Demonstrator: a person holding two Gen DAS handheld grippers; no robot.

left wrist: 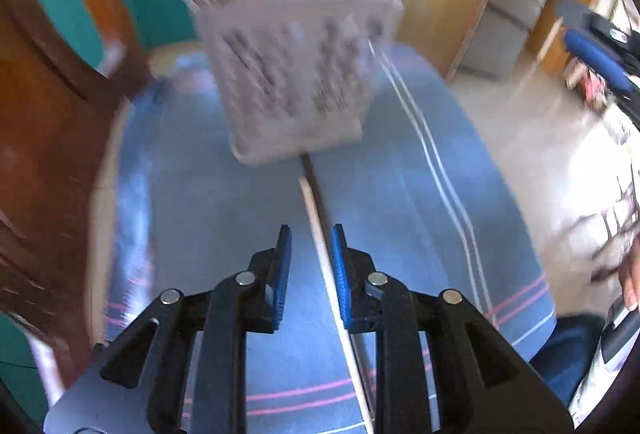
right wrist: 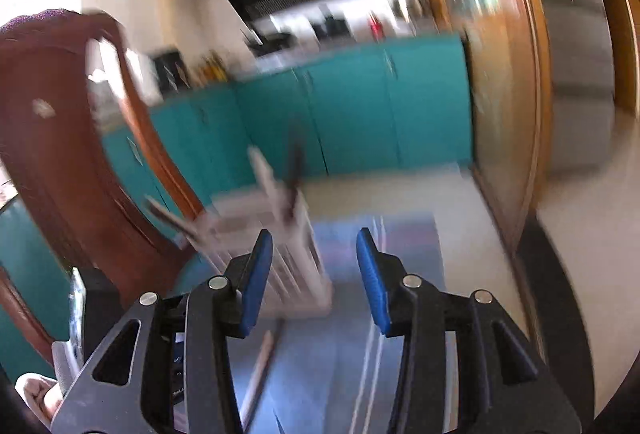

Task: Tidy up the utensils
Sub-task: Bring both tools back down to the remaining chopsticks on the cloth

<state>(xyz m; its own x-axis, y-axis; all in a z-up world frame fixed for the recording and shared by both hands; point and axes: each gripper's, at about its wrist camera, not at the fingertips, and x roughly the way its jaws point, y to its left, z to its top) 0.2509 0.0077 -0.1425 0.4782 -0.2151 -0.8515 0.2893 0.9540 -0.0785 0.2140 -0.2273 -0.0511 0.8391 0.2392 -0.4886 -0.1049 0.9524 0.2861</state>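
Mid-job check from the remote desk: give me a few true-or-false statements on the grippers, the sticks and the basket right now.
1. The left gripper has its jaws apart. True.
2. The white basket stands on bare wood. False: it stands on the blue striped cloth.
3. A pale stick lies on the cloth. True.
4. The right gripper is clamped on a spoon. False: it is open with nothing between its jaws.
5. The cupboards behind are red. False: they are teal.

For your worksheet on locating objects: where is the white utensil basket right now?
In the left wrist view, the white utensil basket sits upper centre on the blue tablecloth, beyond the chopsticks.
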